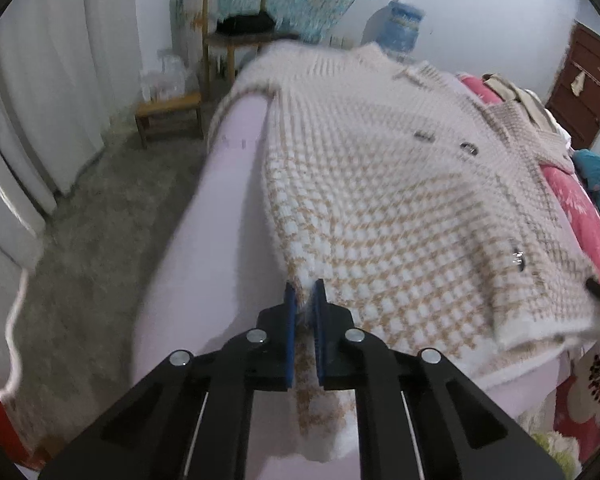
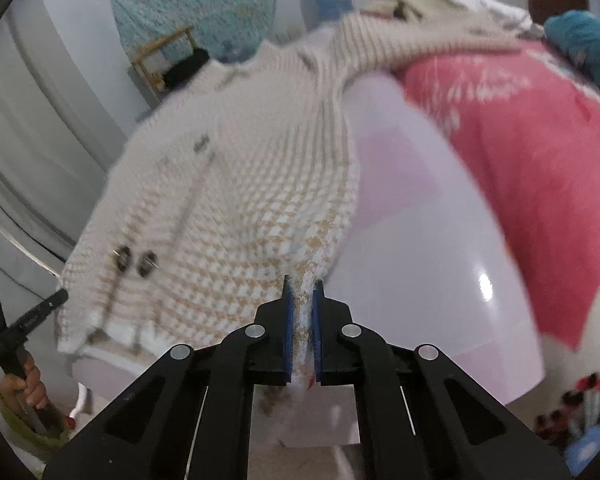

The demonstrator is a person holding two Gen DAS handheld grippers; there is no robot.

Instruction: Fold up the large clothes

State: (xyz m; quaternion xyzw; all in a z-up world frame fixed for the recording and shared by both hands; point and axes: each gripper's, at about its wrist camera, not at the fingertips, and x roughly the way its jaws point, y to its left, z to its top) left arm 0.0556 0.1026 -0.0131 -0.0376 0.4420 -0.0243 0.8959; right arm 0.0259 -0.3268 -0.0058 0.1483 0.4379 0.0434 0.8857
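Note:
A cream and tan checked knit cardigan (image 1: 400, 200) with dark buttons lies spread over a pale lilac table (image 1: 220, 216). My left gripper (image 1: 304, 292) is shut on the cardigan's near left hem corner, with knit bunched between the blue pads. In the right wrist view the same cardigan (image 2: 240, 184) lies over the lilac table (image 2: 420, 248), and my right gripper (image 2: 301, 290) is shut on its near right hem corner. The left gripper (image 2: 28, 320) and the hand holding it show at the lower left there. One sleeve (image 2: 400, 40) trails toward the back right.
A pink floral blanket (image 2: 540, 152) and a teal cloth (image 2: 588, 44) lie to the right, with more clothes piled behind. A wooden stool (image 1: 168, 116) and shelf (image 1: 236, 32) stand on the grey floor at left, near white curtains (image 1: 32, 120). A blue water jug (image 1: 400, 24) stands at the back.

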